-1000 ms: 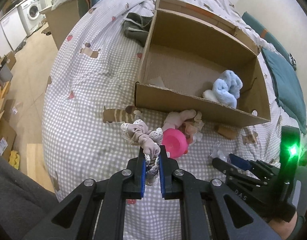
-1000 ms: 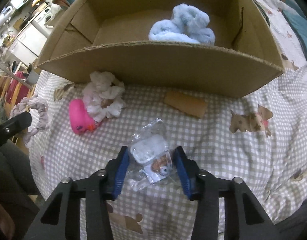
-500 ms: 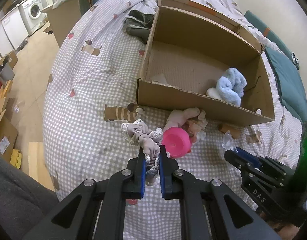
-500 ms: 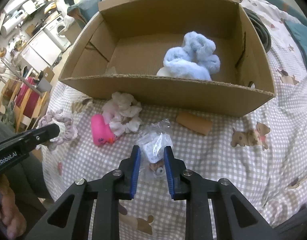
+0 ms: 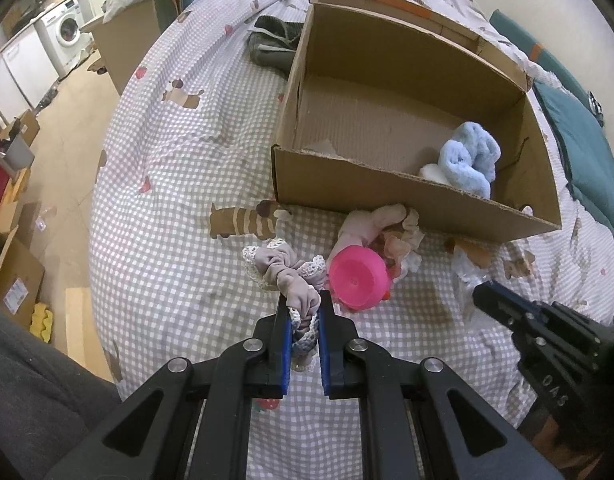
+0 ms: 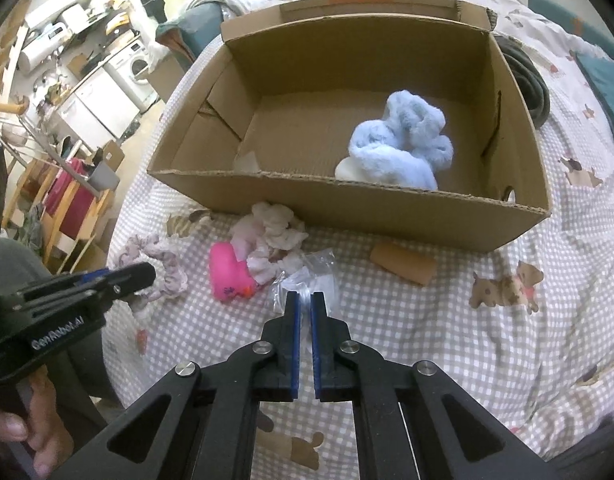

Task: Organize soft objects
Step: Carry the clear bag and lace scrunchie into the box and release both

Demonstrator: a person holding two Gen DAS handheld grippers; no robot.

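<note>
My left gripper (image 5: 303, 312) is shut on a mauve lace-edged scrunchie (image 5: 285, 274) above the checked bedspread; it also shows in the right wrist view (image 6: 163, 260). My right gripper (image 6: 305, 300) is shut on a clear plastic bag (image 6: 311, 276) holding a small soft toy. A pink plastic duck (image 5: 357, 276) and a pale pink ruffled cloth (image 5: 371, 224) lie in front of the open cardboard box (image 5: 387, 196). A fluffy light blue item (image 6: 403, 148) lies inside the box at the right.
A brown cardboard scrap (image 6: 403, 266) lies on the bed in front of the box. A dark folded garment (image 5: 275, 40) lies beyond the box. A teal cushion (image 5: 587, 152) is at the right. The bed's edge drops to the floor at the left.
My right gripper has closed on the plastic bag and lifted it off the bed. My left gripper still holds the scrunchie and has risen slightly.
</note>
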